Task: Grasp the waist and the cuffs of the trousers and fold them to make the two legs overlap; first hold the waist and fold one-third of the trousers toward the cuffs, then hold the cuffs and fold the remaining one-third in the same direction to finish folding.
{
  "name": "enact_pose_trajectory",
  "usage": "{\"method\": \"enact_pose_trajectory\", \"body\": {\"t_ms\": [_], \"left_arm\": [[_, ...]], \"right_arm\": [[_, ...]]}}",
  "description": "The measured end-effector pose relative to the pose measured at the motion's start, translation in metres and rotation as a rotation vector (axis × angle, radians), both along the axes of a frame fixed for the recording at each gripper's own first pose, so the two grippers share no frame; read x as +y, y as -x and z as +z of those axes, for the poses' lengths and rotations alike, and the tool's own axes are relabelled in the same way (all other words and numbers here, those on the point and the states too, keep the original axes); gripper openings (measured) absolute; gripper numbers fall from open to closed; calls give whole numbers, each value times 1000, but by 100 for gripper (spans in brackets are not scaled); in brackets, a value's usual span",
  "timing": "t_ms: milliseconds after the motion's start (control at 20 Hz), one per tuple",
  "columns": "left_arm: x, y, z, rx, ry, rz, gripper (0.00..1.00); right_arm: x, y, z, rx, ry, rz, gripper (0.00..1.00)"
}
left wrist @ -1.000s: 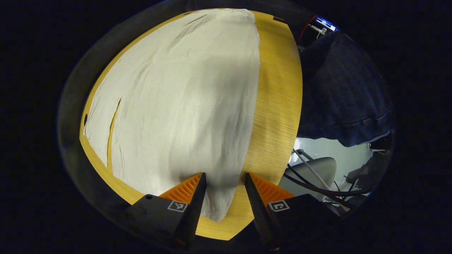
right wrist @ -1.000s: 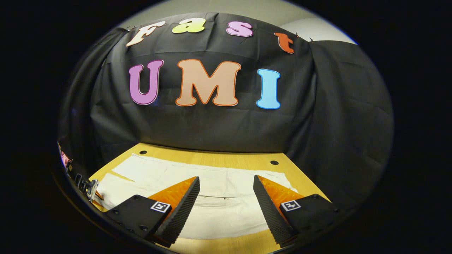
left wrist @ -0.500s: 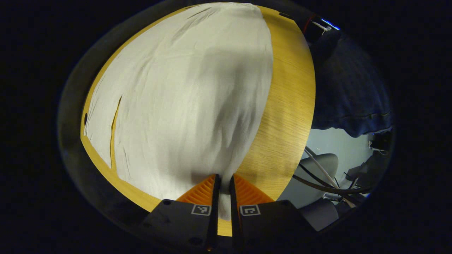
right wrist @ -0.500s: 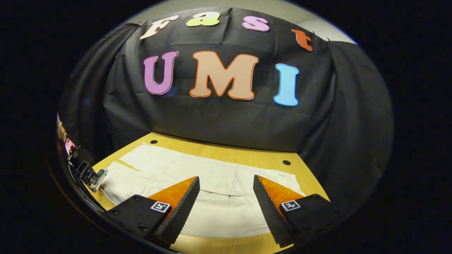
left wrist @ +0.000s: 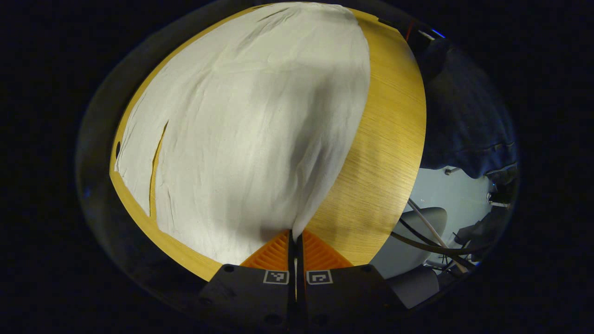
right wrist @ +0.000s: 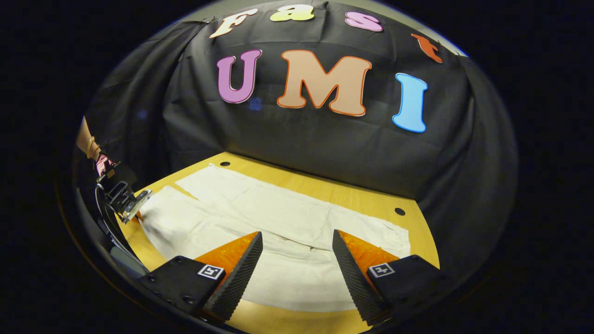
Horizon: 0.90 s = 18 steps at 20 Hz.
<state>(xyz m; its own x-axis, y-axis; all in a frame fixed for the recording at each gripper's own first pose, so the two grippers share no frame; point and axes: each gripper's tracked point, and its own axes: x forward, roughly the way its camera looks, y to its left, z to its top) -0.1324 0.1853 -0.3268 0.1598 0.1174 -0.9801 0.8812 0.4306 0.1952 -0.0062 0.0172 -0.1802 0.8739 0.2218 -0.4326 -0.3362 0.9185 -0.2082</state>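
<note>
Currently listed, one pair of pale trousers (right wrist: pixel 260 218), spread flat along a wooden table (left wrist: pixel 380 153), both legs side by side with a narrow slit of bare wood between them toward the far end in the left gripper view; waist part lying near the right gripper, cuffs toward the left side of the right gripper view. Left gripper (left wrist: pixel 295 237): fingers closed down to a thin slit, pinching the near edge of the cloth, which rises in a small peak into the pinch. Right gripper (right wrist: pixel 297 246): fingers wide apart, hovering just above the cloth at the near edge, holding nothing, contact with the fabric not evident. Left gripper also visible at the far left in the right gripper view, at the corner of a trouser leg, with a person's hand (right wrist: pixel 87 141) behind it. Risks, as judged: only one end is held, so a lift begun now would drag the garment askew and the legs would not overlap squarely; the left pinch looks shallow and near the hem, so the thin cloth may slip out under tension; the right fingers, if closed too high, may catch one layer only or nothing; the near trouser edge lies close to the table edge and could slide off.
</note>
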Motion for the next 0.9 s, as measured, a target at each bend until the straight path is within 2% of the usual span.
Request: {"method": "enact_pose_trajectory", "body": {"t_ms": [250, 450, 750, 900], "left_arm": [[1, 0, 1, -10, -16, 49, 0], [-2, 1, 1, -36, -27, 100, 0], [0, 1, 1, -59, -55, 127, 0], [1, 0, 1, -59, -67, 136, 0]], "right_arm": [[-49, 6, -43, 132, 144, 81, 98], [-88, 21, -78, 261, 276, 182, 97], [-131, 48, -126, 484, 459, 368, 99], [-150, 54, -147, 570, 534, 422, 97]]}}
